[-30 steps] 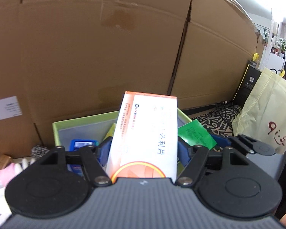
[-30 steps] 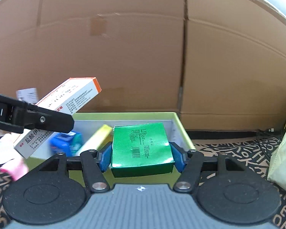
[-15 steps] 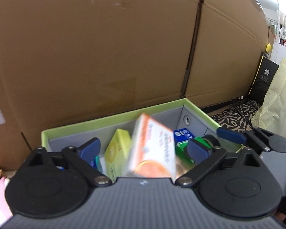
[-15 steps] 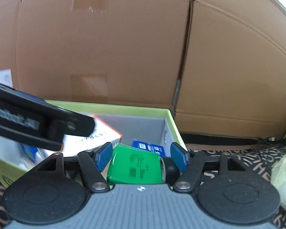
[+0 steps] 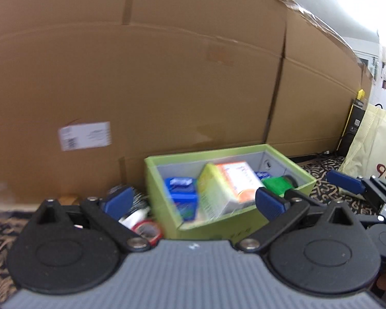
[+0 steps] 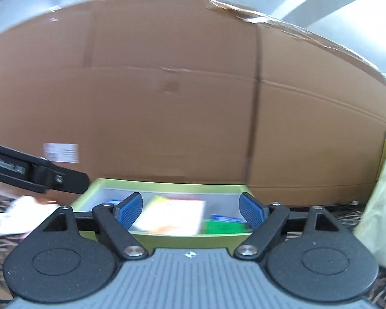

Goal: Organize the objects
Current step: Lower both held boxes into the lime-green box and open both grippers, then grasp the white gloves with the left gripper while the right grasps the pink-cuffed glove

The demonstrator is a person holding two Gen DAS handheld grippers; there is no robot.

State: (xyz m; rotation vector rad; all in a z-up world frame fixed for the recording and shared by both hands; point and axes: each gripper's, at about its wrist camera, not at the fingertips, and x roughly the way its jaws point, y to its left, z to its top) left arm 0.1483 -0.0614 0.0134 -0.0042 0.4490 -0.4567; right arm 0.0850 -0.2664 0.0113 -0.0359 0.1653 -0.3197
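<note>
A lime-green box [image 5: 164,200] with a grey inside sits on the patterned floor against the cardboard wall. In it lie an orange-and-white medicine box [image 5: 238,180], a yellow box [image 5: 213,193], blue packets [image 5: 180,188] and a green box [image 5: 276,183]. My left gripper [image 5: 193,202] is open and empty, drawn back in front of the box. My right gripper [image 6: 191,209] is open and empty, also short of the box [image 6: 167,238]; the orange-and-white box [image 6: 177,216] and green box [image 6: 222,226] show between its fingers.
A tall cardboard wall [image 5: 167,77] stands right behind the box. A cream bag [image 5: 373,144] stands at the right. Small loose items, a red-rimmed one [image 5: 145,228] among them, lie left of the box. White and pink items [image 6: 17,213] lie on the floor at left.
Both grippers opened and let go: the orange-and-white box and the green box dropped into the lime-green box. Both grippers then pulled back and up from it.
</note>
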